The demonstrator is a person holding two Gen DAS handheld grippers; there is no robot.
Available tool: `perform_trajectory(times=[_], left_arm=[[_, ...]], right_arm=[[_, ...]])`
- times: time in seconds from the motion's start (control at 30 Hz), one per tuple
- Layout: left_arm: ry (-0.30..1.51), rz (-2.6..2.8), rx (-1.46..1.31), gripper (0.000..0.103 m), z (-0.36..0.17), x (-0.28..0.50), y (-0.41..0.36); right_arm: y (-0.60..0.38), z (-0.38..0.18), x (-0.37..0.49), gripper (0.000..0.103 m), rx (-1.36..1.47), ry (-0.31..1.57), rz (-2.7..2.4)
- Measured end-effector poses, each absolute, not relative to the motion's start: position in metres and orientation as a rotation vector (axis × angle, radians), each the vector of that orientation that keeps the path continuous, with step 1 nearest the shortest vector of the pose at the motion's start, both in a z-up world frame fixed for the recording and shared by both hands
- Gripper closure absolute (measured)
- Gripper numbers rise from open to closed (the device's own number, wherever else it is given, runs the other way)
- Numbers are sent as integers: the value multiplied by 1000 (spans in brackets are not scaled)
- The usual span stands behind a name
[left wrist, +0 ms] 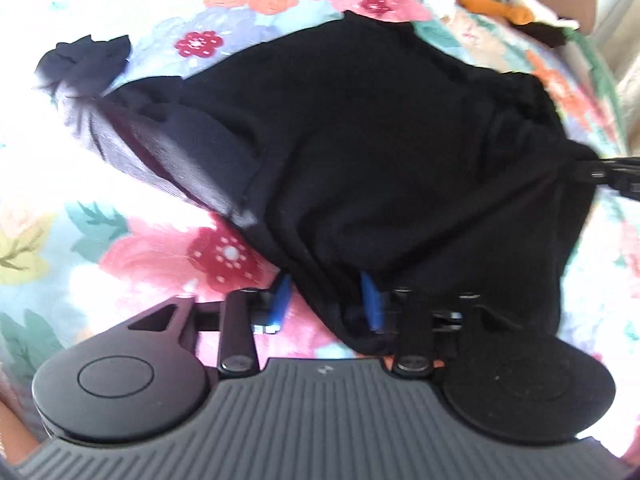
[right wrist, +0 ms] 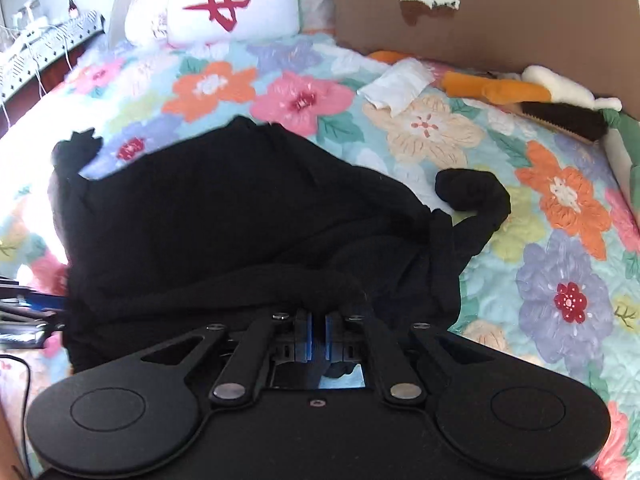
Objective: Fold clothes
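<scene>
- The black garment (right wrist: 224, 216) is lying rumpled across the frame's middle on the floral bedspread (right wrist: 560, 200).
- My right claw (right wrist: 319, 334) is pinching its near edge.
- My left claw (left wrist: 326, 300) is gaping wide, fabric draping between its blue fingers (left wrist: 370, 300).
- A white pillow (right wrist: 224, 4) is sitting upper left.

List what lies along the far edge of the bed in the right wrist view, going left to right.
White pillow with a red mark → folded white cloth → orange plush piece → dark brown plush piece, all beyond the black garment.
</scene>
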State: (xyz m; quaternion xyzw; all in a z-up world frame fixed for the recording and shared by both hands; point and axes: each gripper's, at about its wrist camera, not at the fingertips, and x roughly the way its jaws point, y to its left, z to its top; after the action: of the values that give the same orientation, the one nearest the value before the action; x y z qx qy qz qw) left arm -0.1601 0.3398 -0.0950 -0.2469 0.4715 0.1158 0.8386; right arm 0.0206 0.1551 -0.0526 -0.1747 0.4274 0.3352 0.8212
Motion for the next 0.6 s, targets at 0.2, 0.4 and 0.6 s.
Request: perform_trajectory(times=[0.2, 0.4, 0.6], left_arm=[[923, 68, -588, 45, -82, -165, 333], [946, 126, -594, 37, -99, -142, 328], [888, 164, -620, 40, -101, -141, 336]], right_arm=[[161, -50, 23, 97, -421, 772, 687], [155, -63, 35, 80, -383, 1023, 640], [117, -78, 8, 35, -123, 1326, 723]])
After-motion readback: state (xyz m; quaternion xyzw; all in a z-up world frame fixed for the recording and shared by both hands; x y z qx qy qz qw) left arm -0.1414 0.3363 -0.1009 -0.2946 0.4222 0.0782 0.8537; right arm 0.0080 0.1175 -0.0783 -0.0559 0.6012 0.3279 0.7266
